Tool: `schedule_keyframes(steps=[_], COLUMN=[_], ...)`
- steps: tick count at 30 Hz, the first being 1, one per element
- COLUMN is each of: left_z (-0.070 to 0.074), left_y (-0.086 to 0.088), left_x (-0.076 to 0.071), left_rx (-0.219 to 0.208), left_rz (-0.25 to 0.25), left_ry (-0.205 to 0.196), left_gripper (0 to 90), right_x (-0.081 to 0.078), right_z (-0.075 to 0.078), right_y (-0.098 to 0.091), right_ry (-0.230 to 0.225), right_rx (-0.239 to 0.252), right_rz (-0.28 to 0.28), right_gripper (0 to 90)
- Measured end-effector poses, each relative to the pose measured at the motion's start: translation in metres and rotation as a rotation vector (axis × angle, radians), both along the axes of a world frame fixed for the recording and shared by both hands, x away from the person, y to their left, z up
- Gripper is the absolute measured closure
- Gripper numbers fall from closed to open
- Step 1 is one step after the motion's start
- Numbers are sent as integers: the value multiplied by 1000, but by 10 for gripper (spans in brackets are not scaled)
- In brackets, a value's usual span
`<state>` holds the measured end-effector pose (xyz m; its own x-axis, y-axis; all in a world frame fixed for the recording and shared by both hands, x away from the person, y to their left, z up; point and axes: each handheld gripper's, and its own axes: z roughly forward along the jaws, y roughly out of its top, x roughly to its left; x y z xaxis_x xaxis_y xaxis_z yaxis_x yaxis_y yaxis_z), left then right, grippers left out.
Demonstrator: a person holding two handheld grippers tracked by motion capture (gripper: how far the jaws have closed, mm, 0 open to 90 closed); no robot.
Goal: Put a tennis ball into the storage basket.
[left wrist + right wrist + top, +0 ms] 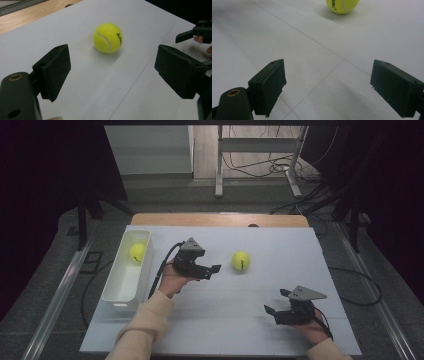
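A yellow tennis ball (240,261) lies loose on the white table top (250,330), a little right of centre. My left gripper (212,271) hovers just left of it, jaws pointed at the ball and open with nothing between them. In the left gripper view the ball (108,38) sits ahead of the gap of the left gripper (113,67). My right gripper (275,301) rests near the front right, open and empty. In the right gripper view the ball (342,5) lies far ahead of the right gripper (328,82). A second tennis ball (137,252) lies in a white bin (117,292).
The long white bin stands along the table's left edge. A wooden strip (220,219) runs along the far edge. The right gripper (197,32) shows at the top right of the left gripper view. Cables and a stand's legs (260,165) lie on the floor beyond.
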<state>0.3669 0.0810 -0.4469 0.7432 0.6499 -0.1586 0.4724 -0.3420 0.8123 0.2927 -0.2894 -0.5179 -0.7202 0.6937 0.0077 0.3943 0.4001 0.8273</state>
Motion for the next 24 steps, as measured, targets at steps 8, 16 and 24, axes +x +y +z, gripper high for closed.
schedule_keyframes(steps=[8,16,24], left_z=[0,-6,-8], left_y=[-10,-18,-25], left_x=[2,7,12], left_rx=[19,39,59], left_rz=[-23,-32,-36], left_ry=[2,17,23], left_gripper=[139,133,133], right_x=[-1,-1,-1], right_z=[1,0,0], right_y=[1,0,1], right_ry=[-4,-1,-3], right_rx=[-9,-17,-11], right_rz=[0,-3,6], right_gripper=[134,135,135])
